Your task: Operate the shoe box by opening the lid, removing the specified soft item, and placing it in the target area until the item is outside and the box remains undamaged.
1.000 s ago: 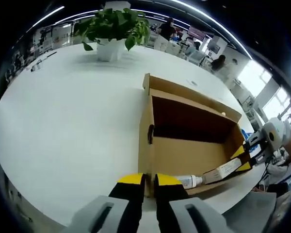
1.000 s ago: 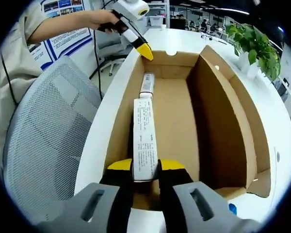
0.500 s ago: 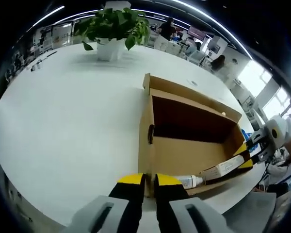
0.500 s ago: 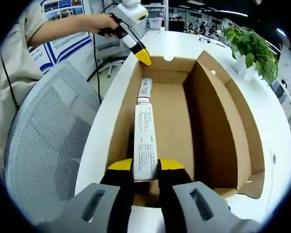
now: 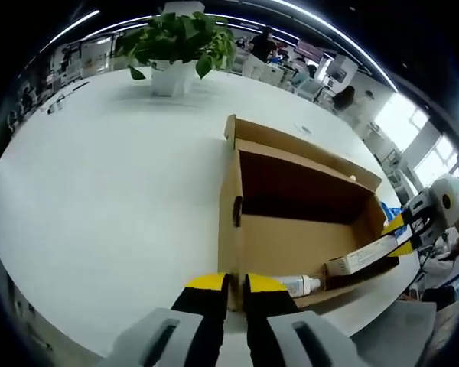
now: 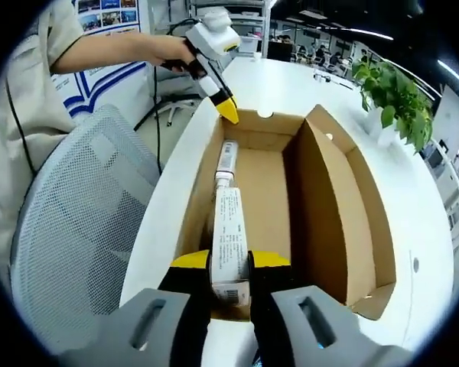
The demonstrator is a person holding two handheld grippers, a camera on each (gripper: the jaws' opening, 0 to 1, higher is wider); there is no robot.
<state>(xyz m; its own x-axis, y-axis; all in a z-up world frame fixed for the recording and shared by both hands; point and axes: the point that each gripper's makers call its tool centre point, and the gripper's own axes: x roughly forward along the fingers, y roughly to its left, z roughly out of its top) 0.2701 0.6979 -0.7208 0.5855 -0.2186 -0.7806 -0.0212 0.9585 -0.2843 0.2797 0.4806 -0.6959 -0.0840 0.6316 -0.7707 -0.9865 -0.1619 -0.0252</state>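
The brown cardboard shoe box [image 5: 228, 222] lies open on the white table, its lid [image 5: 291, 145] folded back along the far side. My left gripper [image 5: 236, 284] is shut on the box's end wall at a corner, and its yellow tip [image 6: 228, 113] sits on the far rim. A white printed soft tube [image 6: 229, 237] slants up out of the box [image 6: 325, 206]. My right gripper [image 6: 229, 264] is shut on the tube's flat tail. The right gripper [image 5: 402, 235] holds that tail [image 5: 359, 260] above the rim, while the capped end [image 5: 302, 285] rests on the box floor.
A potted plant [image 5: 180, 42] stands at the table's far side, also the plant [image 6: 398, 92]. A grey mesh chair [image 6: 76, 229] stands just off the table edge beside the box. A person's sleeve and arm [image 6: 99, 53] reach to the left gripper. Bare table [image 5: 99, 176] lies left of the box.
My right gripper has lifted the tube's tail up and back, above the box rim. The left gripper has stayed on the box's end wall.
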